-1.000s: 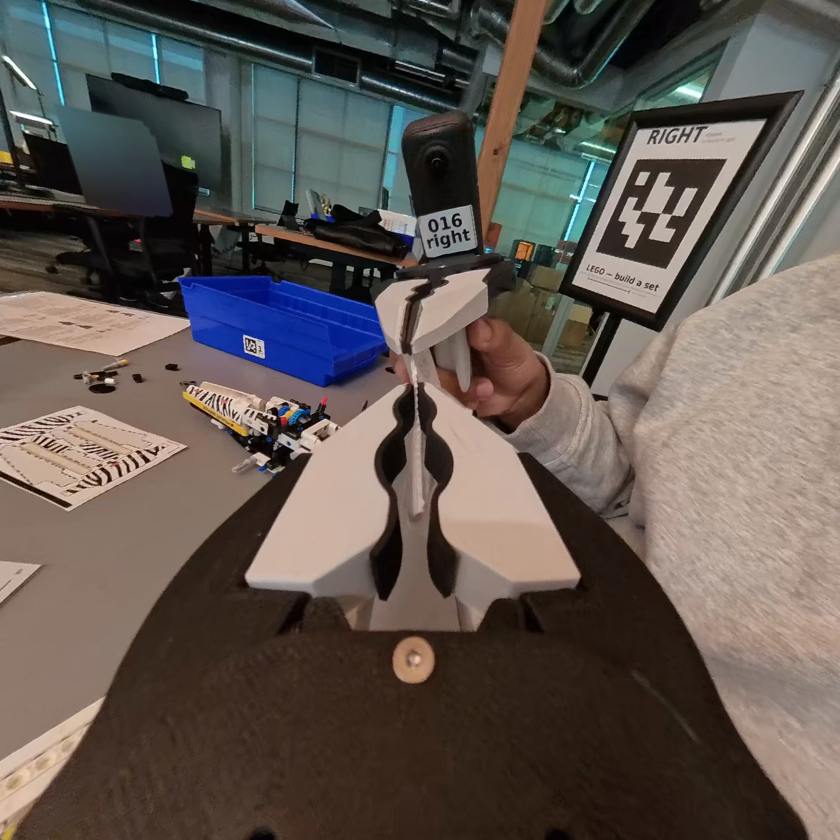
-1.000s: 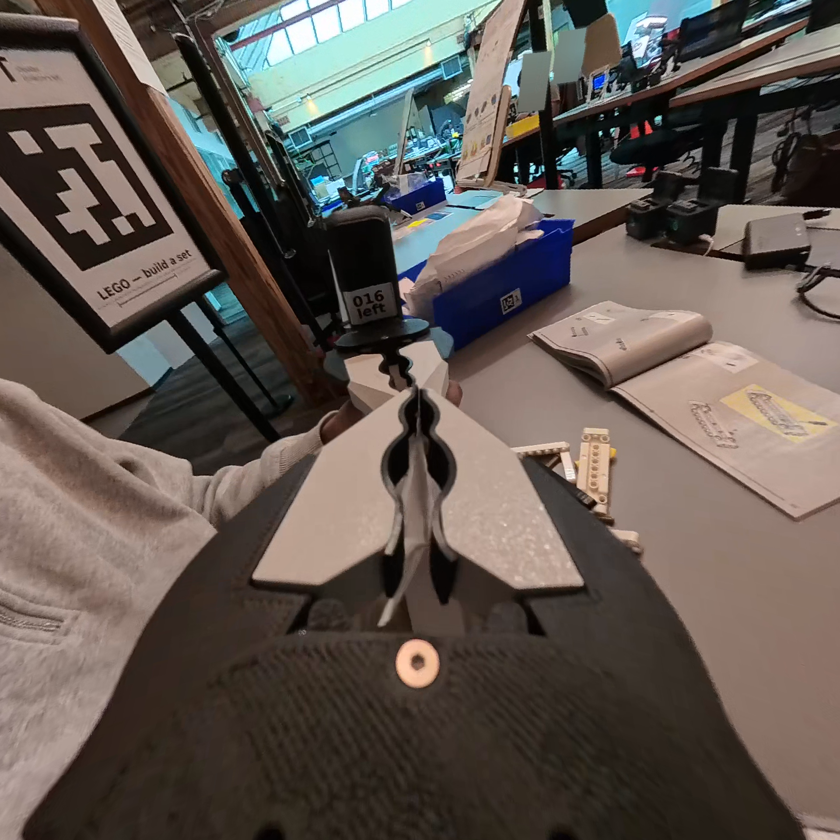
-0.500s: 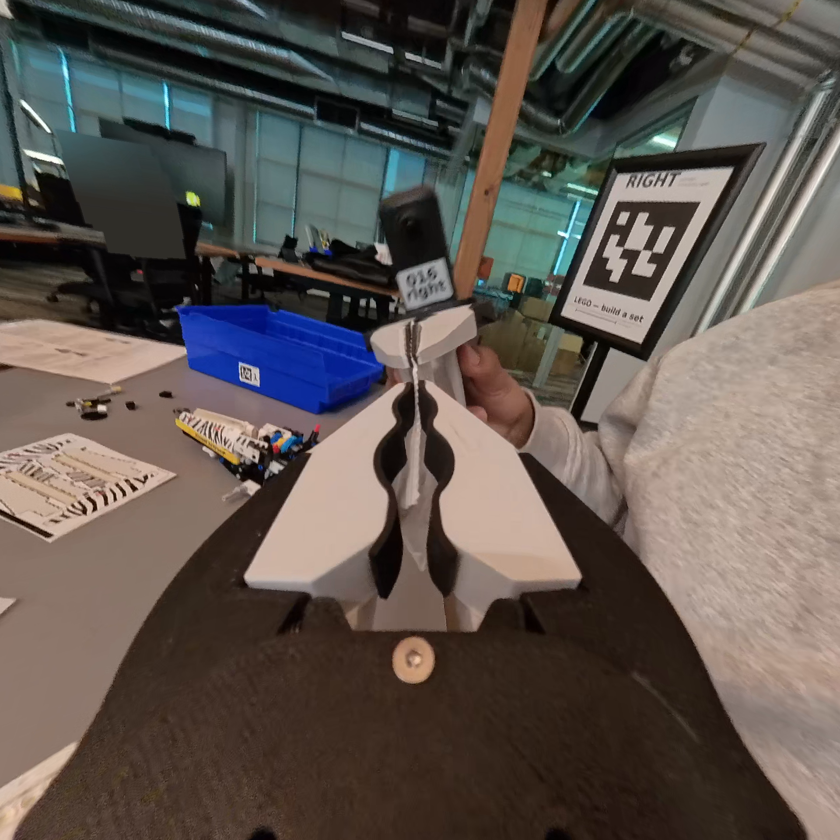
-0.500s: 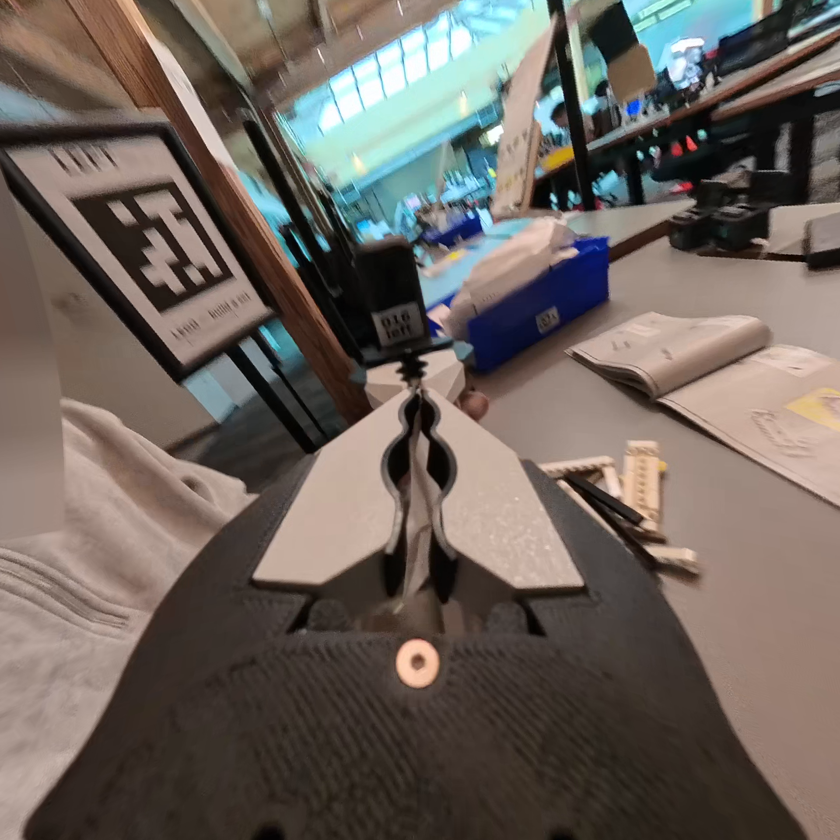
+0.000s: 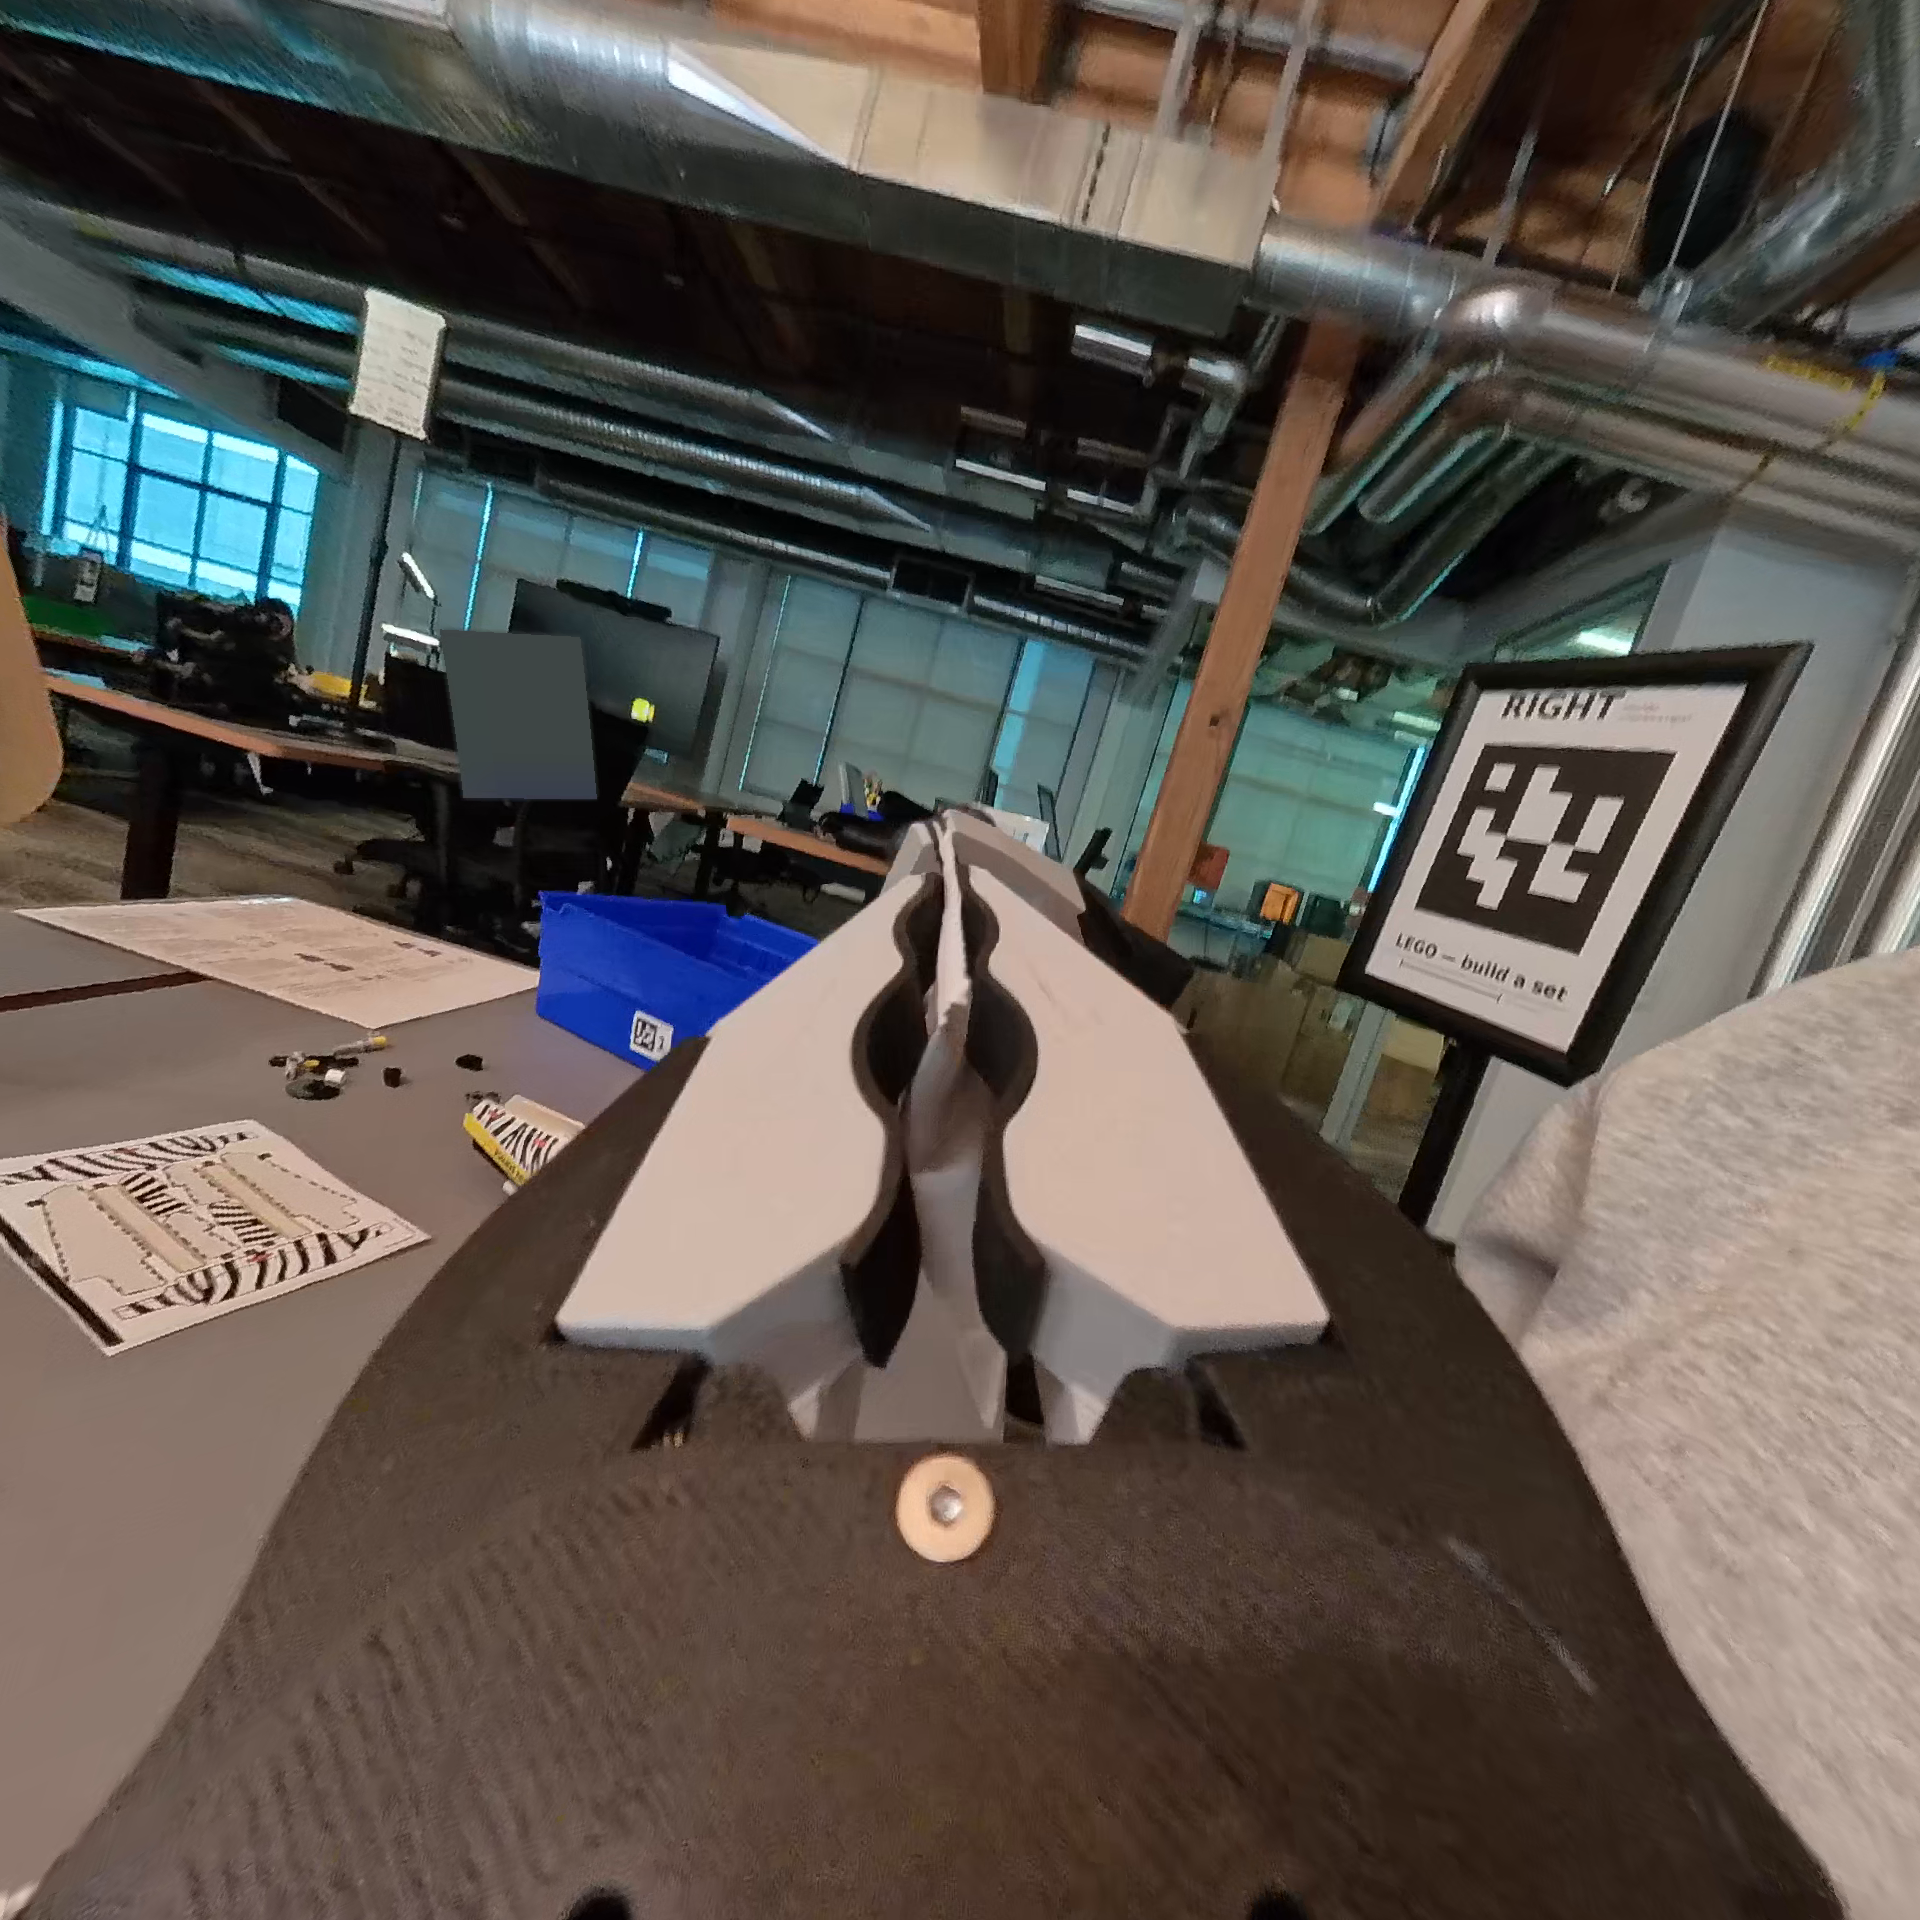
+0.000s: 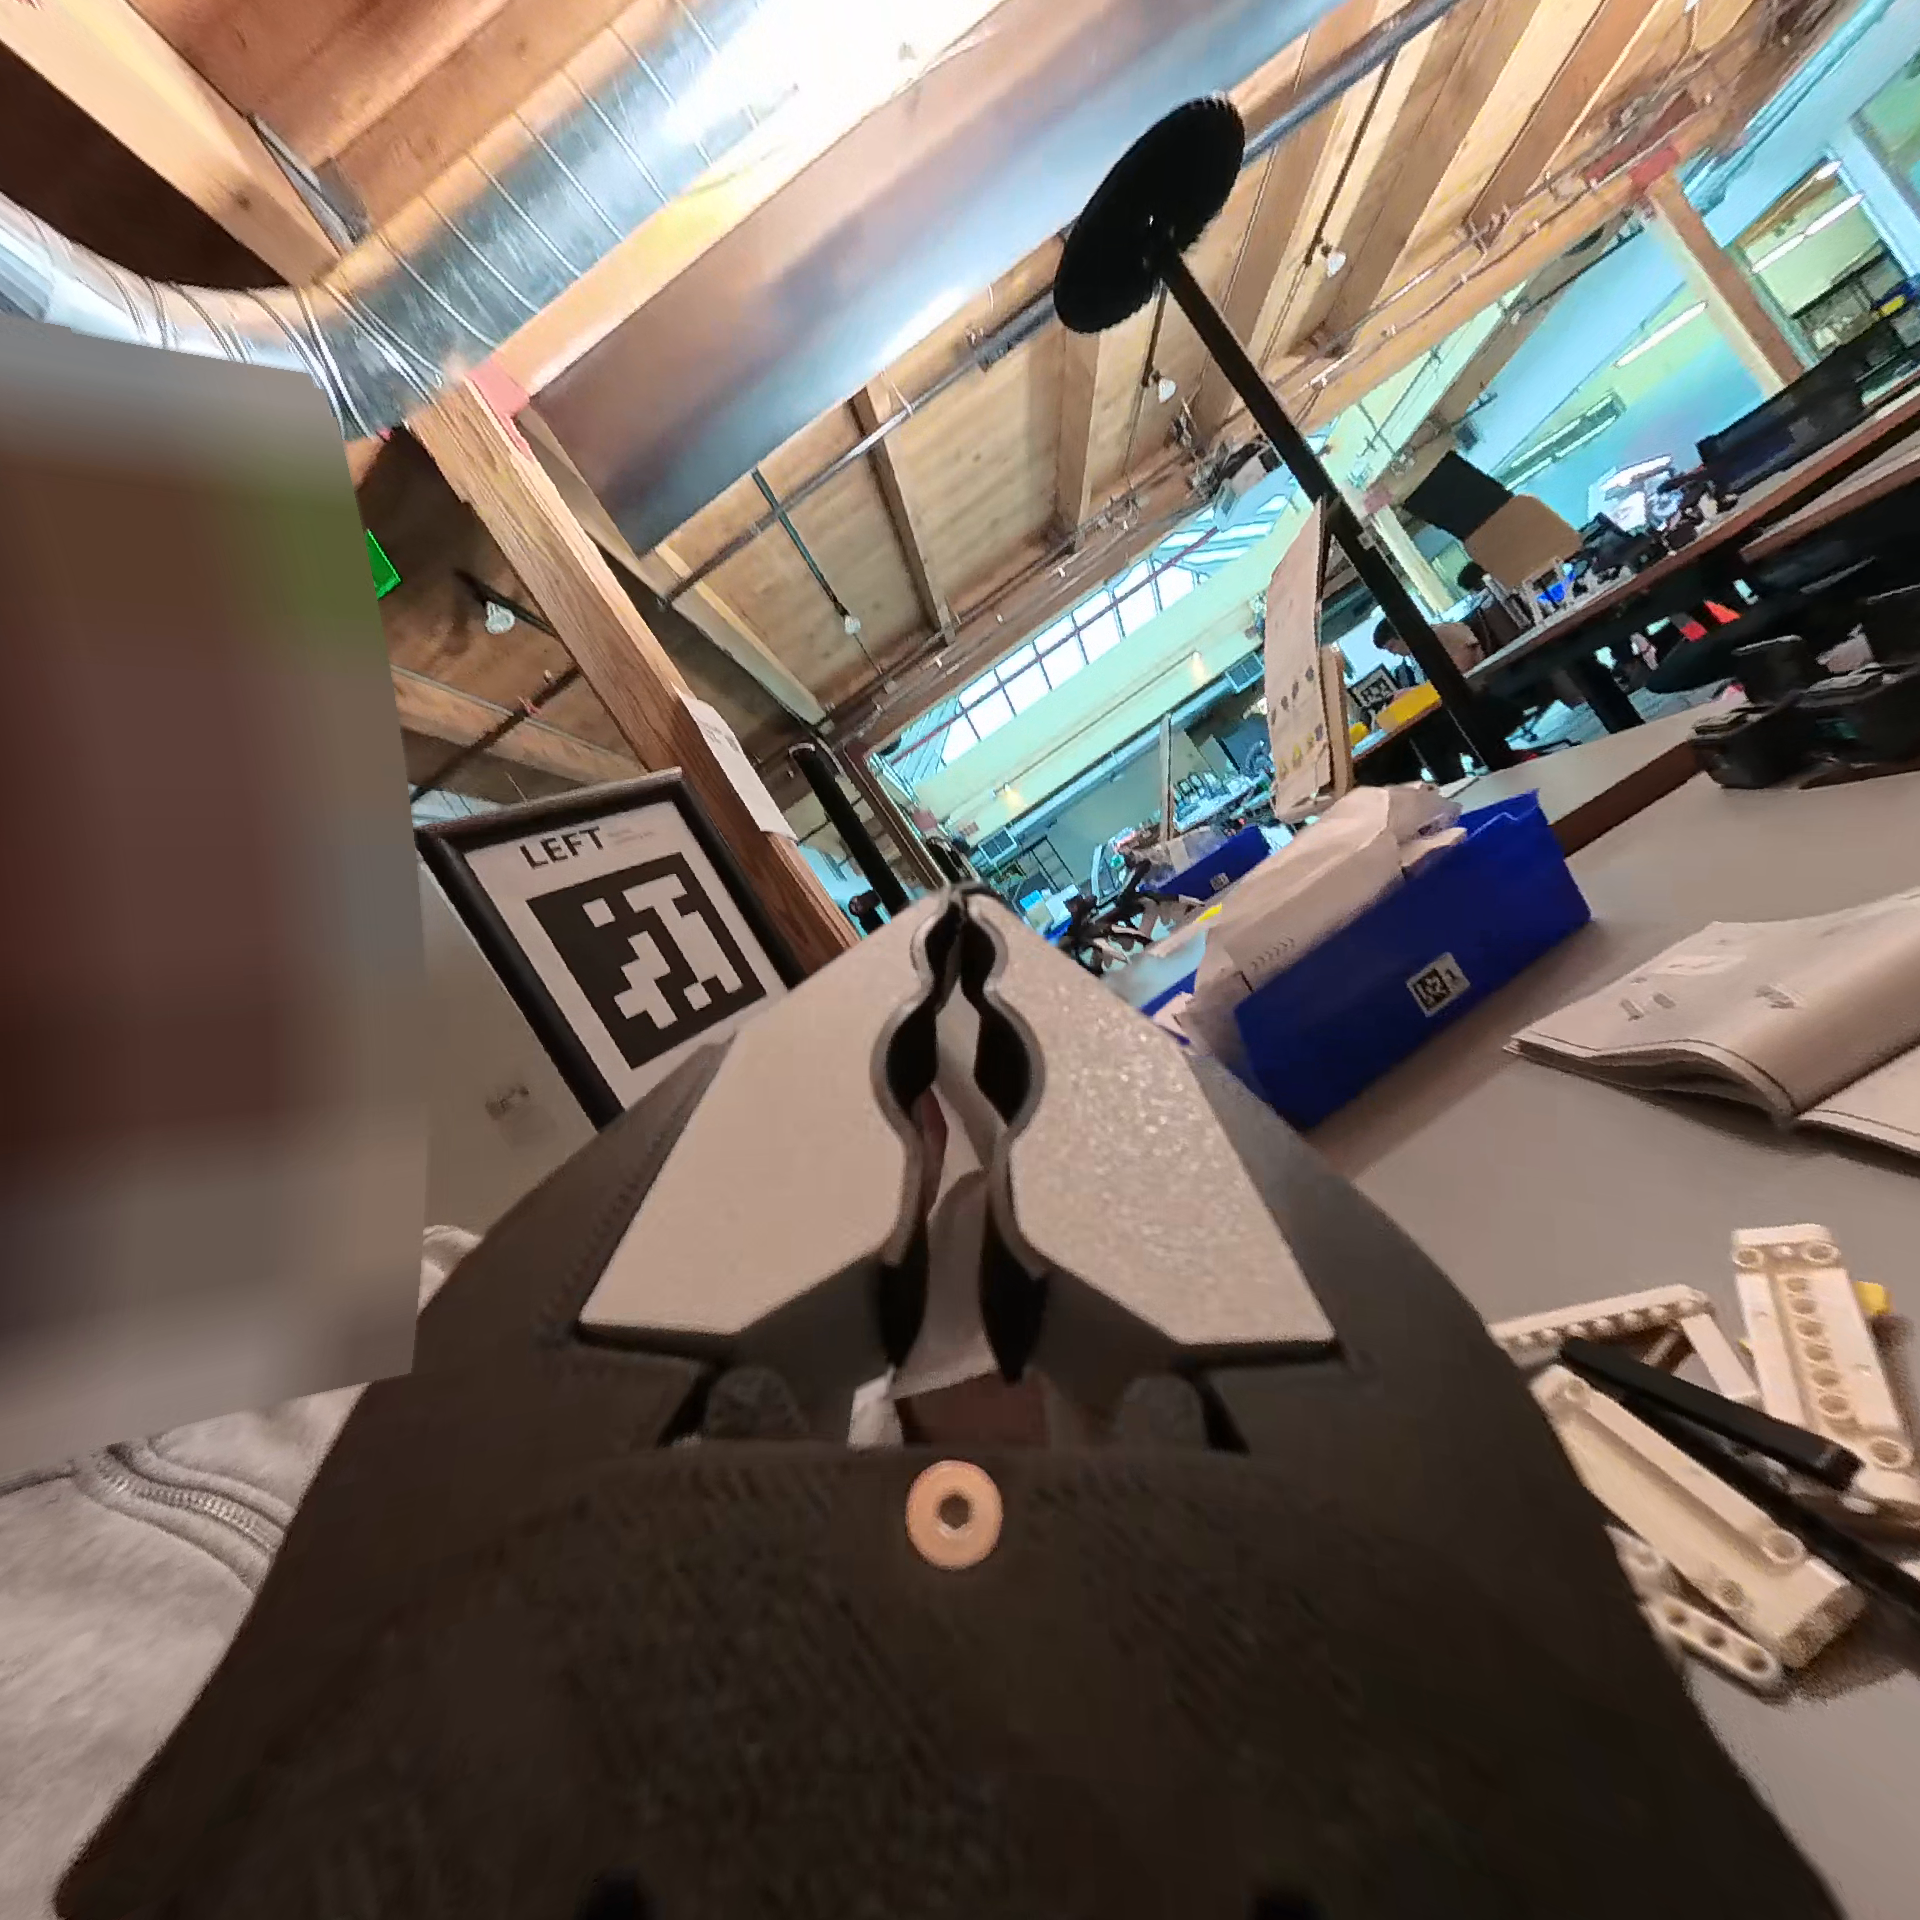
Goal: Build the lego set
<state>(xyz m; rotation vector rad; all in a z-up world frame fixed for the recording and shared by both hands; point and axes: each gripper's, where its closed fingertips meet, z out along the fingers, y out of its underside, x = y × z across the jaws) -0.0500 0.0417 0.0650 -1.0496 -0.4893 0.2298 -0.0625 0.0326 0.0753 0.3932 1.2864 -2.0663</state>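
My left gripper (image 5: 943, 888) is shut on a thin white strip (image 5: 940, 1049) that stands edge-on between its black pads. The tip of the right gripper (image 5: 982, 847) shows just beyond it, nose to nose. My right gripper (image 6: 961, 909) is shut too, with a thin white piece (image 6: 940, 1340) between its pads. Both are held above the grey table (image 5: 208, 1455) and tilted upward. A zebra-patterned lego model (image 5: 520, 1138) lies on the table, mostly hidden behind my left gripper. White lego beams (image 6: 1704, 1465) and a black axle (image 6: 1714, 1418) lie at the right.
A zebra sticker sheet (image 5: 197, 1226), small loose parts (image 5: 332, 1070), a paper (image 5: 281, 945) and a blue bin (image 5: 644, 966) lie to the left. Another blue bin (image 6: 1434, 956) with white bags and an open booklet (image 6: 1745, 1018) lie to the right. A grey sleeve (image 5: 1714, 1351) is close. Left and right tips are no more than a few centimetres apart. The black axle (image 6: 1714, 1418) is about 25 cm from both grippers' fingertips. From either gripper's tips it is about 35 cm to the zebra-patterned lego model (image 5: 520, 1138).
Both grippers have tilted upward and drawn closer tip to tip, staying shut. The other gripper's camera and the holding hand have dropped out of sight behind the fingers.
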